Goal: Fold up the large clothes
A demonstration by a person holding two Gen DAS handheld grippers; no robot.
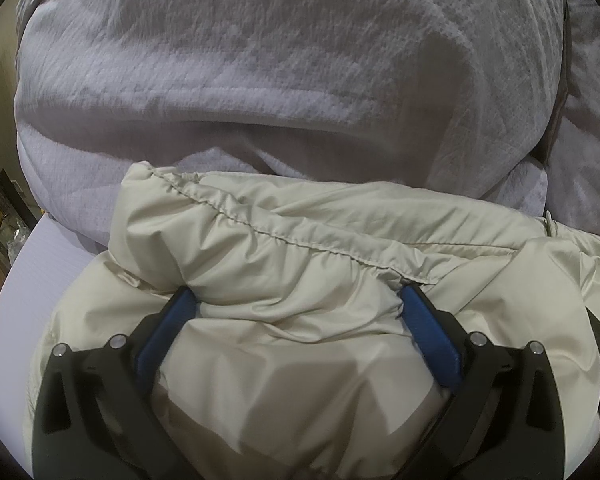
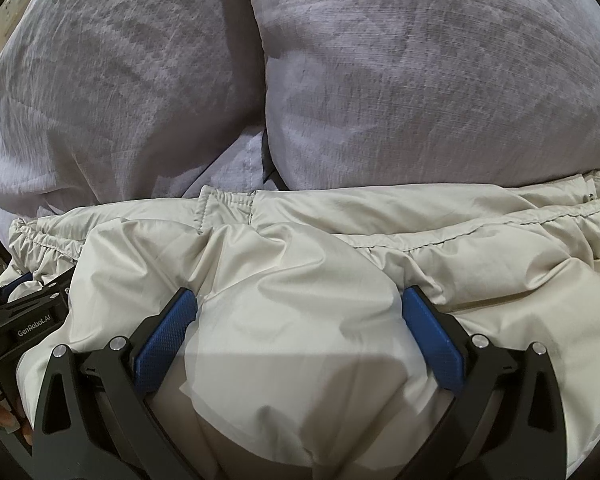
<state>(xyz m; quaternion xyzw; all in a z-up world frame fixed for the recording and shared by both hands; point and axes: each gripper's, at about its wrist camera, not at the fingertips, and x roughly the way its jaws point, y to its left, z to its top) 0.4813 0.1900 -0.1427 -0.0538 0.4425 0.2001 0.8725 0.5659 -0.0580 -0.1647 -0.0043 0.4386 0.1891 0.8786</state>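
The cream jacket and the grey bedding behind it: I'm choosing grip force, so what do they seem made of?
The cream jacket looks like thin, smooth synthetic shell, perhaps nylon, over puffy filling: faint sheen, crisp creases, a gathered stitched seam. The grey bedding looks like matte woven fabric, perhaps cotton, with crinkled texture. Both the left claw and the right claw straddle bulges of jacket.

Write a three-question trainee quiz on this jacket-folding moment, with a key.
1. True or false: the left gripper is wide open with the cream puffer jacket bulging between its blue pads.
2. What lies just beyond the jacket in the right wrist view? A) grey pillows B) a wooden chair C) a laundry basket
3. Fill in: the right gripper straddles the ____.

Key: 1 true; 2 A; 3 jacket.
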